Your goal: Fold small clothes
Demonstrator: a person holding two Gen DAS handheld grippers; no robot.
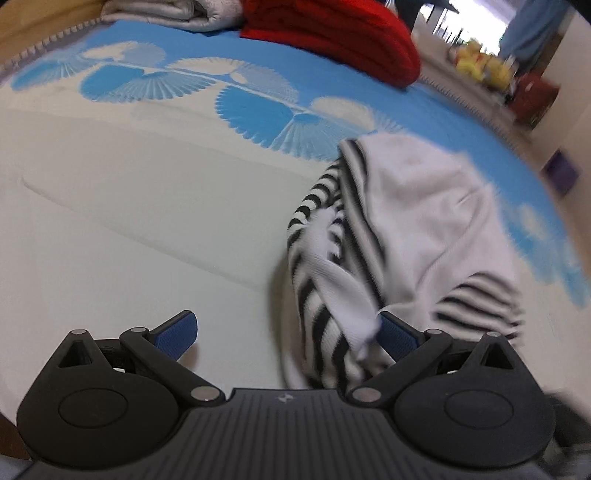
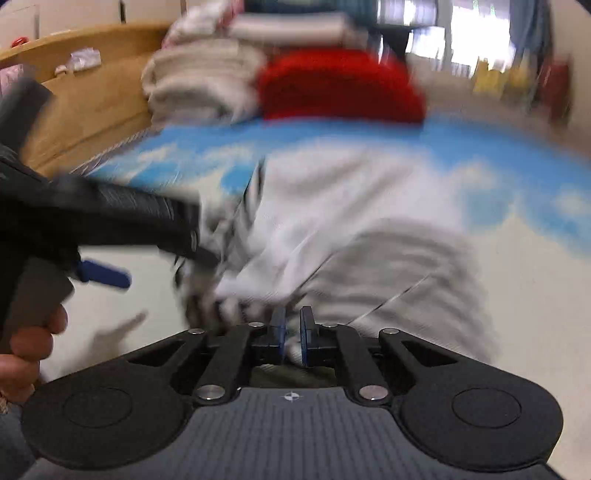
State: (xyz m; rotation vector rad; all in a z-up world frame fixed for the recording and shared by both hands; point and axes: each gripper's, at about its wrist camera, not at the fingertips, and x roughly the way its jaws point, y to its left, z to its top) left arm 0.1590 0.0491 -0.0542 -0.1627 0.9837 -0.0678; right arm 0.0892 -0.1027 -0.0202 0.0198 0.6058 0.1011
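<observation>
Bedroom in home, by my read. Ahead of my left claw: bed under pale sheet with blue fan-leaf print (image 1: 155, 206). Far end: folded grey-white blankets (image 2: 199, 85), red knitted cushion (image 1: 332, 33). Beyond left of right claw: light wooden headboard (image 2: 92, 99). Far right: yellow soft toys (image 1: 480, 66), bright window.

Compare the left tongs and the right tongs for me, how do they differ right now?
The left tongs stand wide open, while the right tongs are nearly closed. The left tongs grip nothing, the striped garment only brushing against one blue pad, while the right tongs pinch a bit of its white fabric between their pads. The left wrist view is fairly sharp, while the right wrist view is heavily blurred. Both have blue pads on black linkages and point down at the bed.
</observation>
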